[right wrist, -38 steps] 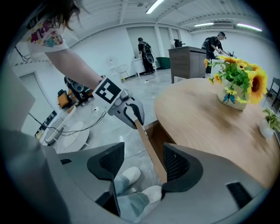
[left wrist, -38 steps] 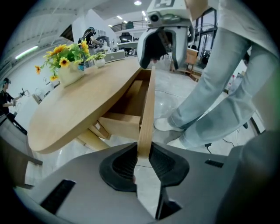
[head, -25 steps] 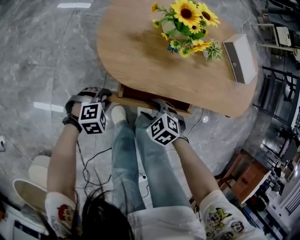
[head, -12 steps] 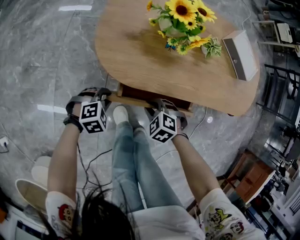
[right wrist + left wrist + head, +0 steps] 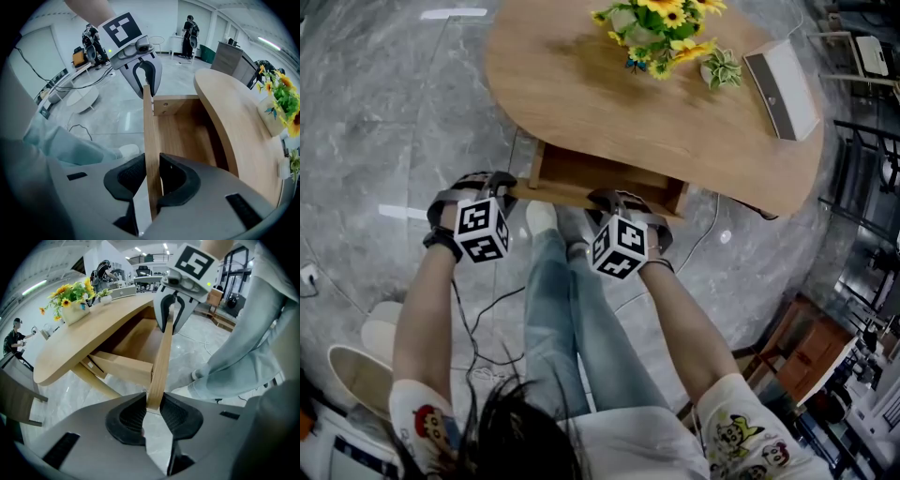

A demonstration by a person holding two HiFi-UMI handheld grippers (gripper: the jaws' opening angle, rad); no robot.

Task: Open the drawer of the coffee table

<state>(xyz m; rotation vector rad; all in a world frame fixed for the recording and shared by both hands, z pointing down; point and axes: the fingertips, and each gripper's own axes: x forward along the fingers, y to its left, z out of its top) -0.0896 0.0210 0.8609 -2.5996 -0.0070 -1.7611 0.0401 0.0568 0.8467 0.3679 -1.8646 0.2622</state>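
Note:
The wooden coffee table [image 5: 581,94] has its drawer [image 5: 605,172] pulled partly out from under the near edge, and the inside looks bare. My left gripper [image 5: 504,187] is shut on the left end of the drawer's front panel [image 5: 567,197]; in the left gripper view the pads pinch the panel's edge [image 5: 157,376] at the gripper [image 5: 152,404]. My right gripper [image 5: 606,201] is shut on the same panel further right. In the right gripper view the panel [image 5: 150,136] runs between the pressed pads of the gripper [image 5: 151,177].
A vase of sunflowers [image 5: 661,37] and a white box [image 5: 781,91] stand on the tabletop's far side. The person's legs and a white shoe [image 5: 540,217] lie between the grippers below the drawer. Cables [image 5: 483,328] trail on the marble floor. Wooden furniture [image 5: 802,356] stands at the right.
The drawer has slid out from under the table towards the person, and both grippers have come back with its front panel.

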